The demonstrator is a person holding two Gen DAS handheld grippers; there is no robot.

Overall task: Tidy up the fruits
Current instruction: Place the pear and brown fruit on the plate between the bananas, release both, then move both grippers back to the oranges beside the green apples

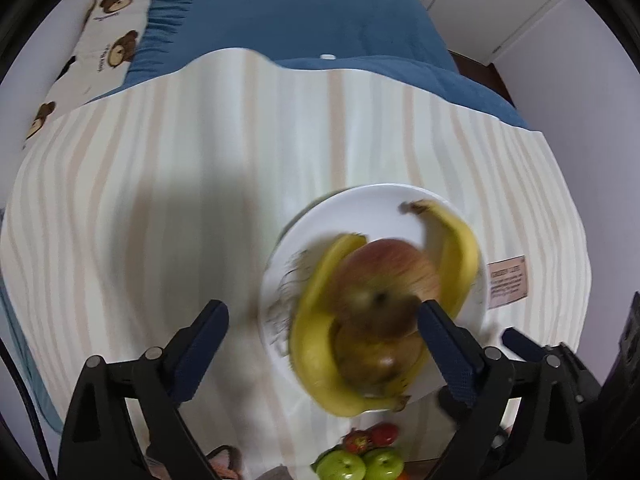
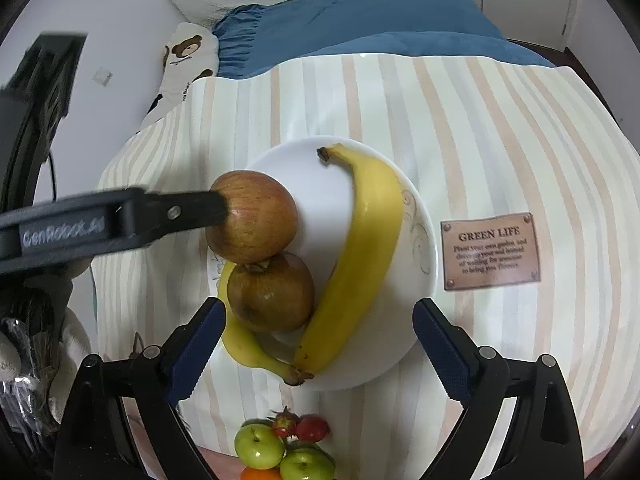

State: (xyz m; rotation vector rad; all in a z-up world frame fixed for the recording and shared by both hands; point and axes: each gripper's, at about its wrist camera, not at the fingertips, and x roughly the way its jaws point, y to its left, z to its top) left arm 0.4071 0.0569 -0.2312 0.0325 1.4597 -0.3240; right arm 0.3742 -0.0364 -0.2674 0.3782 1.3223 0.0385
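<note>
A white plate [image 2: 416,320] on the striped cloth holds two bananas [image 2: 360,256] and two red-brown apples. The upper apple [image 2: 256,220] rests on the lower apple [image 2: 272,292]. My left gripper [image 1: 322,330] is open, its fingers wide apart beside the apples [image 1: 384,276]; in the right wrist view one left finger [image 2: 188,210] touches the upper apple's side. My right gripper [image 2: 320,328] is open and empty above the plate's near side. The left wrist view is blurred.
Small green fruits [image 2: 260,446] and red ones [image 2: 312,428] lie at the cloth's near edge. A brown "GREEN LIFE" label [image 2: 490,250] is right of the plate. A blue blanket [image 2: 360,28] and a bear pillow [image 2: 184,64] lie behind.
</note>
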